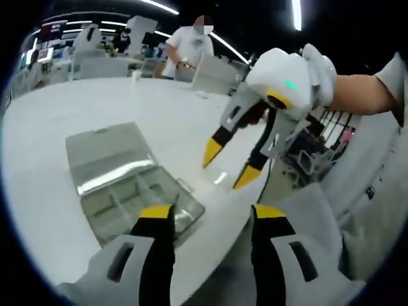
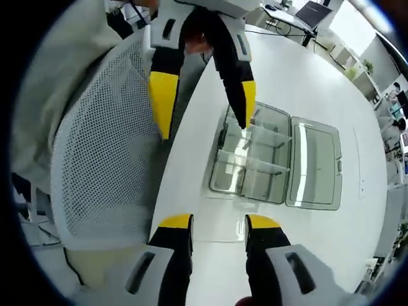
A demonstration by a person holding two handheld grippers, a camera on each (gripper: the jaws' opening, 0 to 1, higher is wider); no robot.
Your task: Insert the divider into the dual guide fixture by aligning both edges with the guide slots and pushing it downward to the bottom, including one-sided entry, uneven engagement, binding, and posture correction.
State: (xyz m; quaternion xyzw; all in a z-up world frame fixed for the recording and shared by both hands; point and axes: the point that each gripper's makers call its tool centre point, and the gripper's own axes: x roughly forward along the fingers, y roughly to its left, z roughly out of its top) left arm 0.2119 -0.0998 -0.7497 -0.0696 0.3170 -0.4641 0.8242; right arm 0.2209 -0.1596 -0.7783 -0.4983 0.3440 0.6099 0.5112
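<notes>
Both grippers hover open and empty: left gripper (image 1: 207, 220), right gripper (image 2: 217, 228). Clear compartment box (image 2: 255, 162) sits mid-frame on the white desk (image 2: 306, 83). Best find the transparent divider first, then grip both edges level.

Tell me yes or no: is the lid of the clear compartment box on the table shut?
No: in the right gripper view the clear box lies with its lid swung open flat beside it on the white table.

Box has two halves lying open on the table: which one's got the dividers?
The compartment half, on the table-edge side under the left claw; clear partitions cross it. The other half, the lid, lies flat and undivided, farther in on the table.
</notes>
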